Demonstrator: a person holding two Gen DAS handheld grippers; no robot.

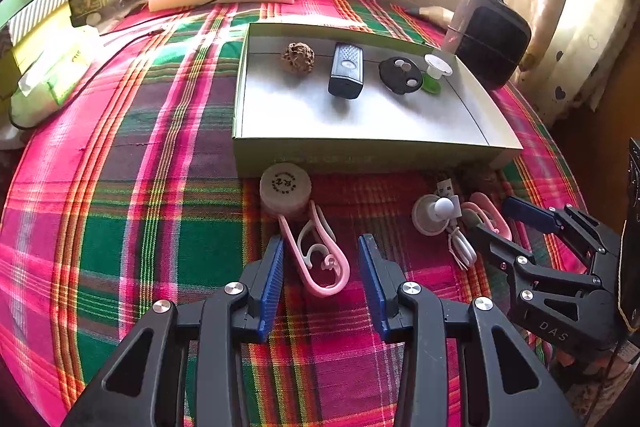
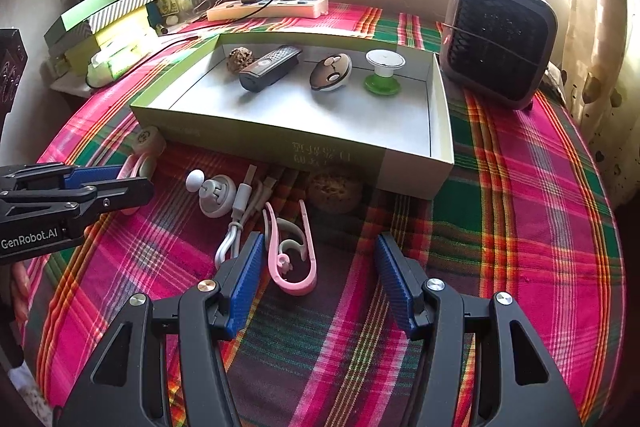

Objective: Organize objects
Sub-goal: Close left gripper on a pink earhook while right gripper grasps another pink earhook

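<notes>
Two pink clips lie on the plaid cloth in front of a shallow green and white box [image 1: 360,147] [image 2: 280,143]. One pink clip [image 1: 316,255] rests between the blue pads of my left gripper [image 1: 322,267], which is open and not pressing on it. The other pink clip [image 2: 294,259] lies between the pads of my open right gripper [image 2: 320,267], nearer its left pad. Inside the box are a brown lumpy ball [image 1: 298,57], a black device [image 1: 346,75], a round disc [image 1: 400,75] and a green and white spool [image 1: 436,75].
Against the box front sit a round white cap [image 1: 285,187], a white knob piece [image 2: 214,193], a white cable [image 2: 236,223] and a brown ball [image 2: 334,193]. A dark fan [image 2: 500,43] stands at the back right, a power strip [image 2: 268,9] behind the box, and stacked boxes [image 2: 108,11] at the left.
</notes>
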